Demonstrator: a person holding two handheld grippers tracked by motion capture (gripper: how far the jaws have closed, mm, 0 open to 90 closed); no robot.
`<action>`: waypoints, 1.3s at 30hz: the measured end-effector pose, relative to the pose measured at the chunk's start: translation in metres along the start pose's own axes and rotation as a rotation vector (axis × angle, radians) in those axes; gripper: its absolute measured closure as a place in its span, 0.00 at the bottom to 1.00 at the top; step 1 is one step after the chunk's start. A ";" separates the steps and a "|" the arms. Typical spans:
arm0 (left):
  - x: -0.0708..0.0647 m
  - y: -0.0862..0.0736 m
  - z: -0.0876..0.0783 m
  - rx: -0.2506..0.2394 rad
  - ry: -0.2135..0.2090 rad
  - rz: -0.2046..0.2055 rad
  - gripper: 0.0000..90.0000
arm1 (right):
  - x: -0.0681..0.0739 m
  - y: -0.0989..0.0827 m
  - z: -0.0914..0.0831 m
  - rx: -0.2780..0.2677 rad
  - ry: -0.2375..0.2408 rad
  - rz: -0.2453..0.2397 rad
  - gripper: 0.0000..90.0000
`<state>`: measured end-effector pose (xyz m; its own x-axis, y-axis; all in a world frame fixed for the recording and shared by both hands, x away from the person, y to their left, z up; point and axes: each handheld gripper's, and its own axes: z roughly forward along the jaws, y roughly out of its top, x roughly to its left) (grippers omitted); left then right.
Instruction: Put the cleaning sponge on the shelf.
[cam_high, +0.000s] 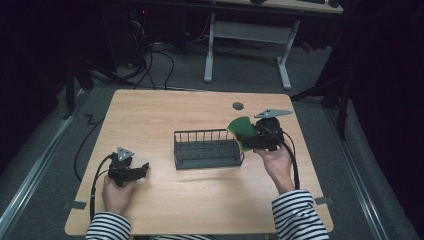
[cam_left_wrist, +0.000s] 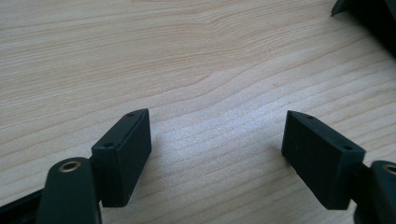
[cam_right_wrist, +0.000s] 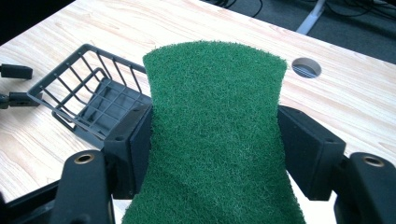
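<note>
- High view: fixed above the near edge, facing forward and down; takes in the whole light wooden table and the dark floor beyond.
- Left gripper view: very close to the tabletop, angled down along its own jaws at bare wood grain.
- Right gripper view: raised at the table's right, facing left across the dark wire basket; basket shared with high view.

Pale wood-grain table, matt, rough fibrous green scouring pad, dark wire basket
</note>
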<state>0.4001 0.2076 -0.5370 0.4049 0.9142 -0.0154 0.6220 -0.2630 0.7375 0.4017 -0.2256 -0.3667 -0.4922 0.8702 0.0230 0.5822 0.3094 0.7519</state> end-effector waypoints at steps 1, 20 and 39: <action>0.000 0.000 0.000 0.000 0.000 0.000 0.27 | 0.001 0.001 0.002 0.002 0.002 0.000 0.35; 0.002 0.000 0.000 -0.005 -0.012 -0.014 0.27 | 0.024 0.013 0.056 0.036 0.044 -0.028 0.35; 0.003 0.000 -0.001 -0.007 -0.017 -0.019 0.27 | 0.022 0.010 0.082 0.075 0.012 -0.011 0.35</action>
<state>0.4004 0.2102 -0.5368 0.4044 0.9137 -0.0414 0.6249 -0.2429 0.7420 0.4499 -0.1723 -0.4132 -0.5064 0.8620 0.0236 0.6233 0.3470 0.7007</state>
